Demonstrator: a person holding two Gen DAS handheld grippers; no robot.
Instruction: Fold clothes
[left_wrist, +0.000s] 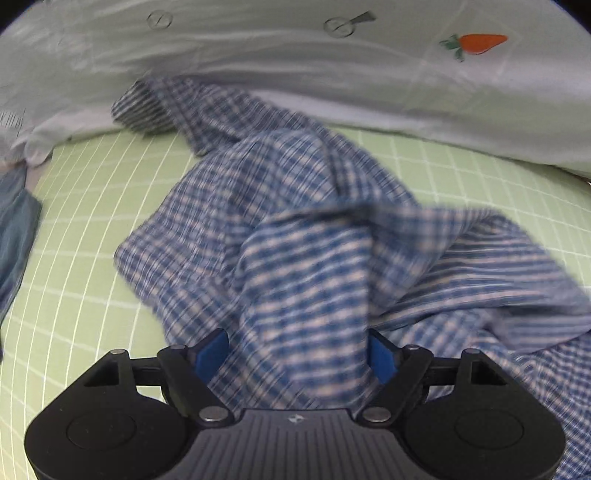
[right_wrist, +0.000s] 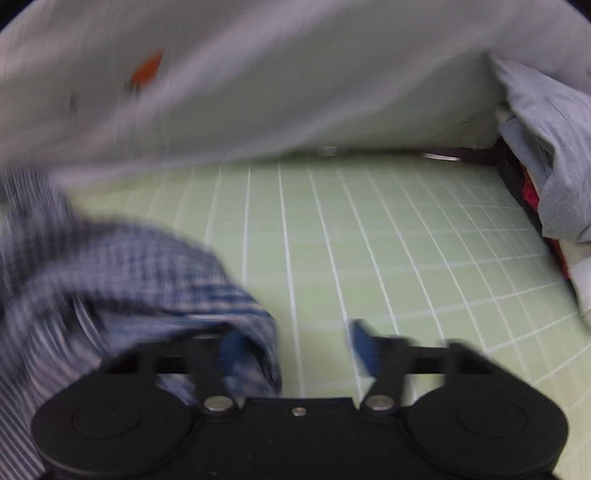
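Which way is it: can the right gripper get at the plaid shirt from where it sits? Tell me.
Probably yes. The right gripper is open, and a fold of the plaid shirt already lies against its left finger. Only bare green grid mat shows between the fingers, so a short shift left should do.

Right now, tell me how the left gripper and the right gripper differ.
The left gripper has a thick bunch of the checked shirt filling the gap between its blue pads; the right gripper has bare green mat showing in its gap. On the right gripper the shirt only drapes over one finger, at the side. The left view is fairly sharp, the right view smeared by motion. Both are black with blue pads and stand apart over the same gridded mat.
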